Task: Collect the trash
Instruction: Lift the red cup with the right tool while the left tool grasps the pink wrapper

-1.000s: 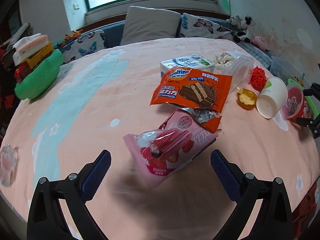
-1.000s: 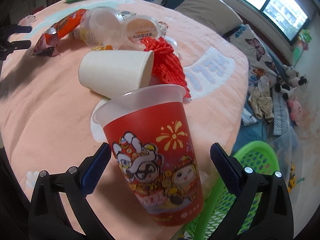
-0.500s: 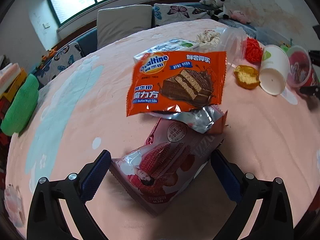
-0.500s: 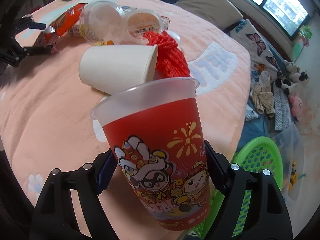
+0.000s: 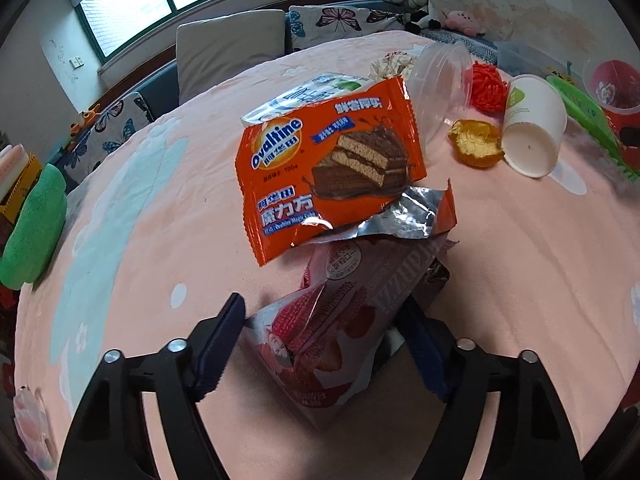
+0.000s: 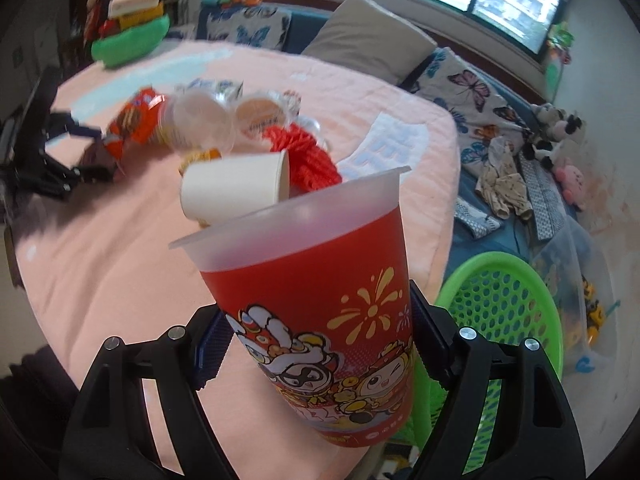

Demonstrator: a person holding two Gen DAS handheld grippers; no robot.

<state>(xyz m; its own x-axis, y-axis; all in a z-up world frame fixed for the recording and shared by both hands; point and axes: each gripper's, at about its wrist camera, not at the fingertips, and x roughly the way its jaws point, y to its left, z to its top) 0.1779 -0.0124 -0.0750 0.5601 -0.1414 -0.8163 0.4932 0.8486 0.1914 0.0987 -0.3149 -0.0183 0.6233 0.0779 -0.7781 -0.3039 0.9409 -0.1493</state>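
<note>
On the left, a green plush cushion (image 5: pixel 34 232) is sitting at the far left edge of a round table draped in a pink blanket (image 5: pixel 140 240). Moving right, the left gripper (image 5: pixel 322 342) is reaching in from the bottom, its two dark blue pads pressing against either side of a pink snack wrapper (image 5: pixel 332 328), so its fingers are closing on that wrapper. Just above it, an orange Ovaltine wrapper (image 5: pixel 328 168) is lying with its torn silver end overlapping the pink one, and a white and blue packet (image 5: pixel 304 94) is peeking out behind it. Farther right, a clear plastic cup (image 5: pixel 440 80) is lying on its side, next to a red mesh ball (image 5: pixel 488 88), a crumpled yellow cake liner (image 5: pixel 476 142) and a white paper cup (image 5: pixel 532 128) tipped over with its mouth facing the camera.

In the right wrist view, the right gripper (image 6: pixel 318 346) is clamping a red plastic cup (image 6: pixel 320 292) printed with cartoon lion dancers, holding it upright and slightly tilted near the table's edge. To its right, lower down, a green plastic basket (image 6: pixel 500 308) is sitting beside the table. Beyond the cup, the paper cup and red mesh are lying on the blanket.
</note>
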